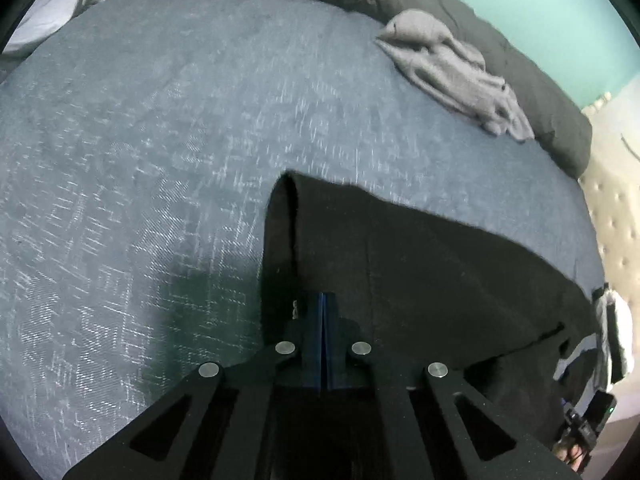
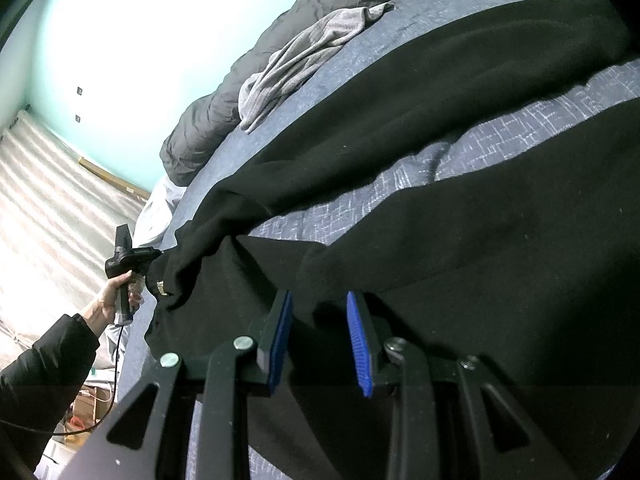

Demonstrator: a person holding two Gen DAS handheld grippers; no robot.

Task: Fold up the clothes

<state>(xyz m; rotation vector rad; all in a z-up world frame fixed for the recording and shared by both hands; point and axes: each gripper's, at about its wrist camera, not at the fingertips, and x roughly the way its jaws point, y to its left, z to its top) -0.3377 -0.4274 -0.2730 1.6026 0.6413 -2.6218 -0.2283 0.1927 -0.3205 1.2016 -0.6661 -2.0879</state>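
Observation:
A black garment (image 1: 420, 264) lies spread on the blue-grey bed cover (image 1: 160, 160). In the left wrist view my left gripper (image 1: 323, 308) is shut, its blue pads pressed together on the garment's near edge. The right wrist view shows the same garment (image 2: 460, 128) as two long black bands with bed cover (image 2: 500, 132) between them. A hand (image 2: 106, 300) holds the left gripper (image 2: 158, 258) at the bunched end of the cloth. My right gripper (image 2: 320, 320) is open just above the black fabric, blue pads (image 2: 280, 336) apart, nothing pinched between them.
A crumpled light grey garment (image 1: 452, 72) lies at the far side of the bed, against a dark grey duvet (image 1: 540, 92). The bed's edge drops to the floor (image 2: 48, 200) on the left of the right wrist view. A teal wall (image 1: 540, 8) stands behind.

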